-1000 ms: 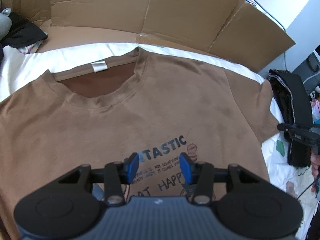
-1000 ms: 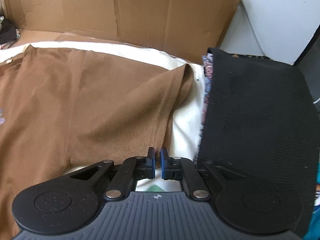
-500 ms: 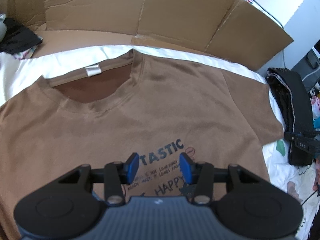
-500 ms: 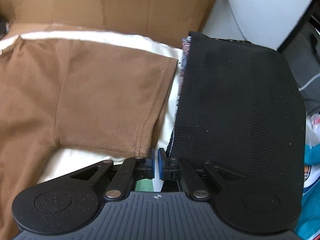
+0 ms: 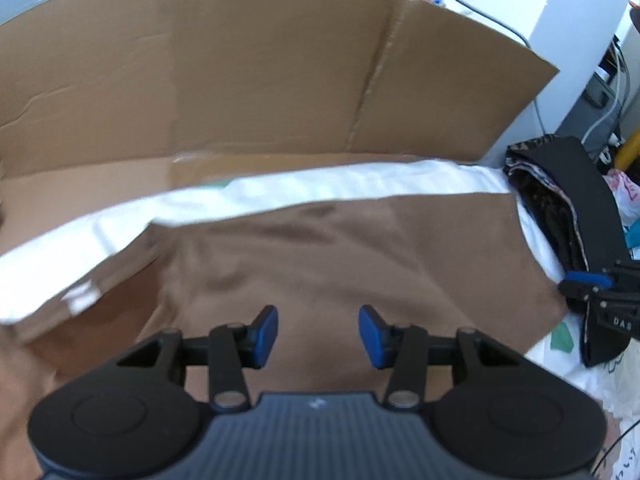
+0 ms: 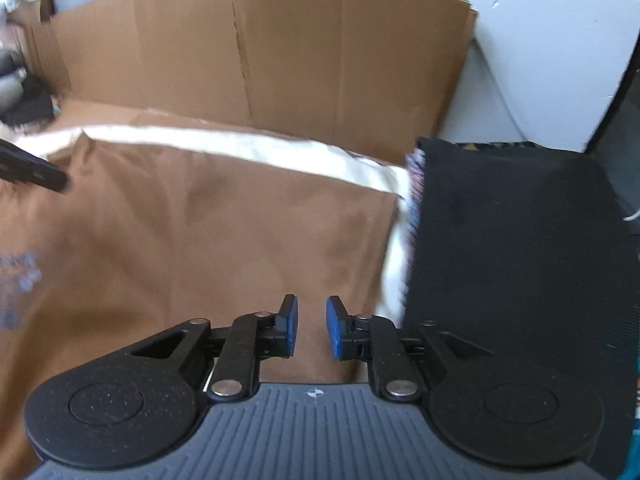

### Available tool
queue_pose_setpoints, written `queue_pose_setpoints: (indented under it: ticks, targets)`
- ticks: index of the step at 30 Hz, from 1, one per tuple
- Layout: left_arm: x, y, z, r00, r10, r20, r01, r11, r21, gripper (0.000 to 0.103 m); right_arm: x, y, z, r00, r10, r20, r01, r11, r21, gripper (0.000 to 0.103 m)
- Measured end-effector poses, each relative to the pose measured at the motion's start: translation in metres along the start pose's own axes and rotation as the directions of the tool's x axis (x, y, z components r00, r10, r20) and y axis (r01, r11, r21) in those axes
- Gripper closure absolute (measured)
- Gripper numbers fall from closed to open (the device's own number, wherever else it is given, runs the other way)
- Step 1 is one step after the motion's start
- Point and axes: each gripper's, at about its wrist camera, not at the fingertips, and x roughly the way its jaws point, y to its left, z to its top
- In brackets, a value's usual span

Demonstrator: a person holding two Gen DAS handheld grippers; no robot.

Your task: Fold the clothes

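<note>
Brown cotton fills the left wrist view: the T-shirt (image 5: 340, 264) lies flat on a white sheet (image 5: 280, 188), and the left gripper (image 5: 318, 330) hangs above its right shoulder area with blue pads (image 5: 264, 330) moderately apart and nothing between them. A second ago this view was centred on the printed lettering and the neckline; now the print is out of sight, the collar with its white label (image 5: 80, 300) has slid to the far left edge, and the right sleeve runs toward the folded black garment (image 5: 568, 232) at the right. The picture is blurred. A cardboard sheet (image 5: 240, 72) stands along the far side. The tip of the right gripper (image 5: 588, 280) shows at the right edge, just beside the black garment.

In the right wrist view, the right gripper (image 6: 312, 328) sits over the near right corner of the T-shirt (image 6: 200, 240), close to the sleeve edge. Its jaws have just been opening from nearly shut to a narrow gap, and only the flat cloth below shows through that gap; no cloth is pinched. Earlier the sleeve stood up in a ridge beside the black garment (image 6: 520, 240); now it lies spread and smooth, its edge next to the strip of white sheet (image 6: 392, 248). The left gripper's black tip (image 6: 36, 172) enters at the far left. Faint blue print (image 6: 16, 280) shows at the left edge.
</note>
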Motion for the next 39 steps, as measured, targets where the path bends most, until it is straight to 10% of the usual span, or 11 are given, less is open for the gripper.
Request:
queue_pose_setpoints:
  ticks: [28, 39]
  targets:
    - [0.117, -0.021, 0.074, 0.995, 0.083, -0.057, -0.080, 0.995, 0.050, 0.068, 0.109, -0.001, 0.057, 0.995, -0.104, 0.000, 0.103, 0.985, 0.139, 0.071]
    - [0.104, -0.046, 0.073, 0.997, -0.029, -0.065, 0.035, 0.995, 0.089, 0.072, 0.087, -0.004, 0.058, 0.995, -0.098, 0.018, 0.094, 0.981, 0.169, 0.070]
